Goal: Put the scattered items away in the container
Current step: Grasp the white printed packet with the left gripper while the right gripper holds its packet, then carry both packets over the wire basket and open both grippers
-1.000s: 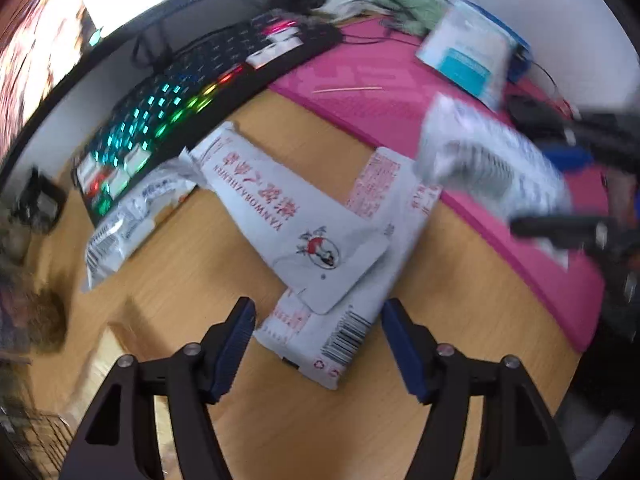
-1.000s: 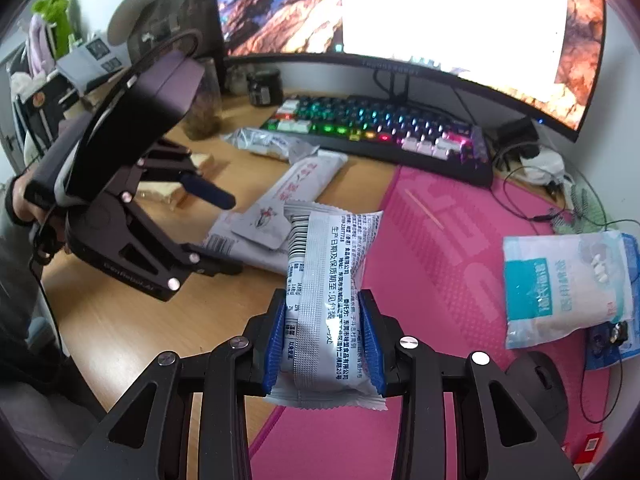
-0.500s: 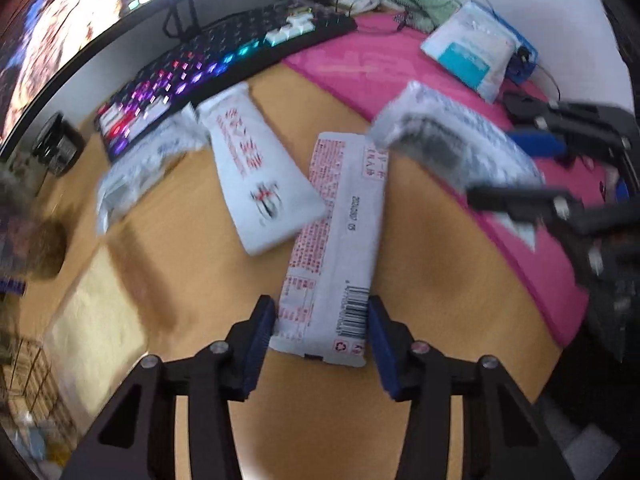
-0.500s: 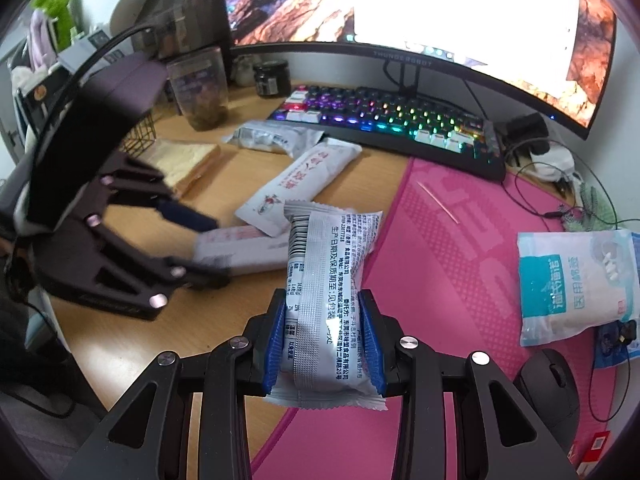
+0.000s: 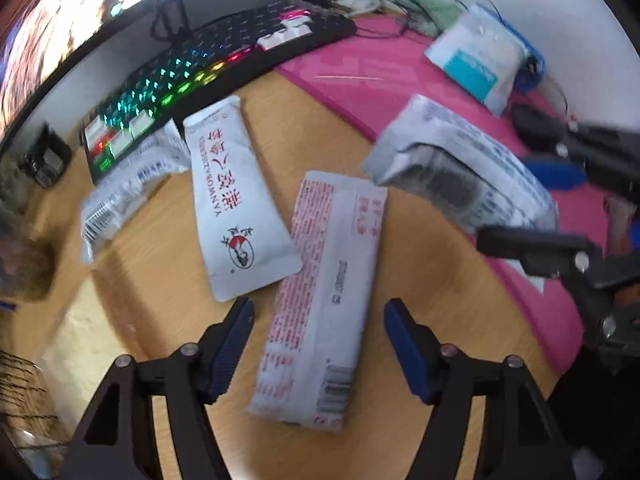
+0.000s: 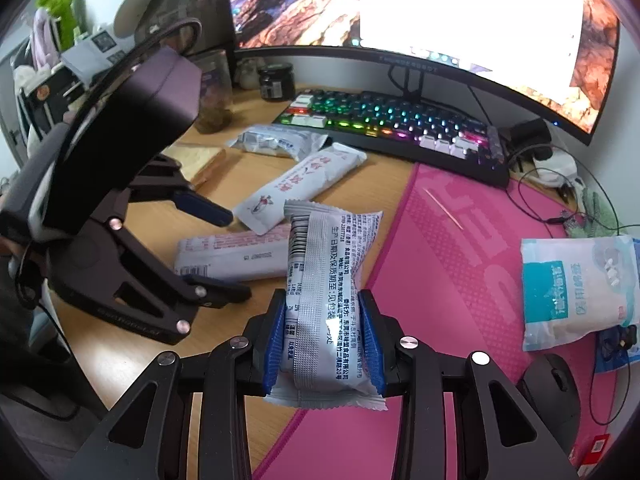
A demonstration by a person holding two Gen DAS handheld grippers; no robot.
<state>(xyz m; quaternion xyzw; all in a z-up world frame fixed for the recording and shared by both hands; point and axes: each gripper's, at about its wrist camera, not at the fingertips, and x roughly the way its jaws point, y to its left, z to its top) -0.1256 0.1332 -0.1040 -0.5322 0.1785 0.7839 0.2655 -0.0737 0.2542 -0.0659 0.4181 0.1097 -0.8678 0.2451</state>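
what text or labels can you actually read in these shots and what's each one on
"YANWOZAIZHEN" in red letters, beside red Chinese characters: white sachet.
"生产日期及保质期至:见包装" and a barcode: silver snack packet in the right hand-held gripper.
Red print, a grey number and a barcode, too blurred to read: long white packet.
Chinese characters on the teal panel, not legible: white and teal bag.
Monitor bezel lettering: too small.

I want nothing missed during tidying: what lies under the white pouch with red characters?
The white pouch overlaps the upper edge of the long red-printed packet on the desk. Anything else beneath it is covered.
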